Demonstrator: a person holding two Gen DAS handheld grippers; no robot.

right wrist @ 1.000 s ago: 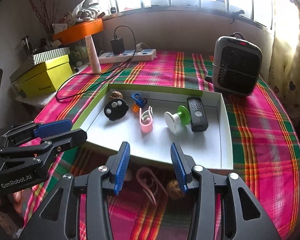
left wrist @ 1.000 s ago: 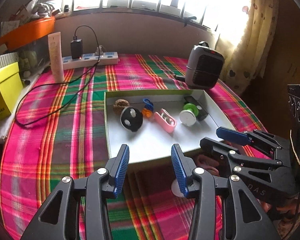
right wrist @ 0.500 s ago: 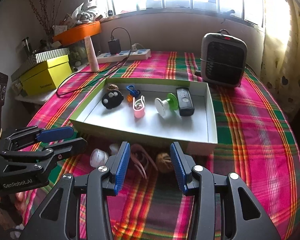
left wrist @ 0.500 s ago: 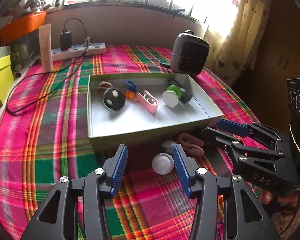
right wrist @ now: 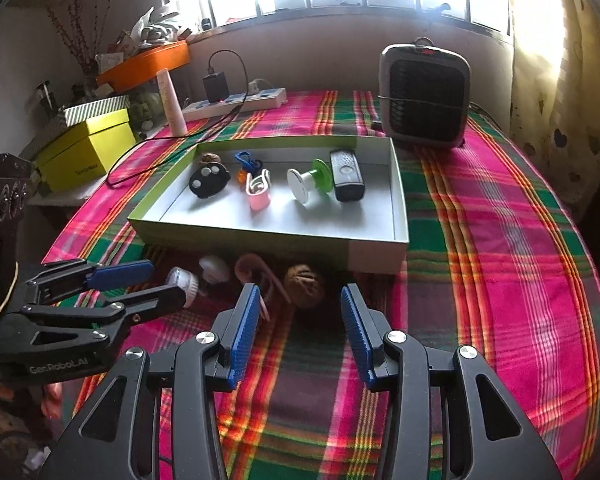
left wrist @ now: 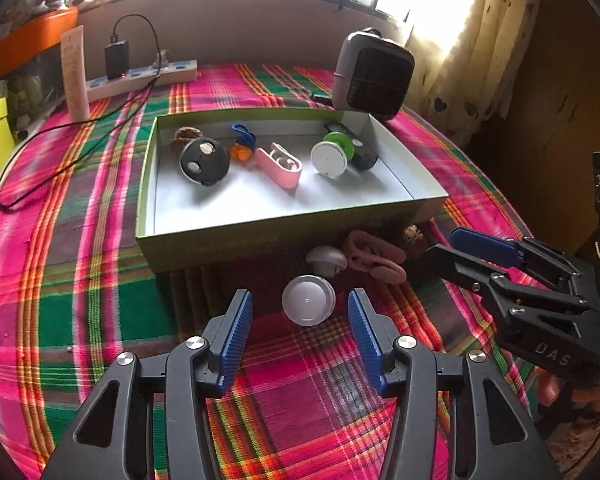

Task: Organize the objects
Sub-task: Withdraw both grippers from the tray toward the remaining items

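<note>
A shallow open box [left wrist: 260, 236] [right wrist: 376, 256] on the plaid cloth holds a black disc [left wrist: 204, 160], a pink clip [left wrist: 280, 166], a green-white spool [left wrist: 332, 156] and several other small items. In front of it lie a white round cap [left wrist: 309, 300] [right wrist: 184, 280], a white knob [left wrist: 326, 260] [right wrist: 214, 268], a pink clip [left wrist: 374, 256] [right wrist: 260, 276] and a walnut [left wrist: 414, 236] [right wrist: 304, 286]. My left gripper [left wrist: 300, 320] [right wrist: 160, 282] is open with the cap between its fingertips, untouched. My right gripper [right wrist: 300, 316] [left wrist: 446, 244] is open just short of the walnut.
A grey heater [right wrist: 424, 96] stands behind the box at the right. A power strip with a charger [right wrist: 236, 100], a cream tube [right wrist: 172, 104], a yellow box [right wrist: 88, 148] and an orange tray [right wrist: 148, 64] line the back left. Curtain [left wrist: 480, 40] hangs at right.
Both grippers drew back from over the box and sank toward the loose items in front of it. The white cap came between the left fingers, whose jaws widened a little.
</note>
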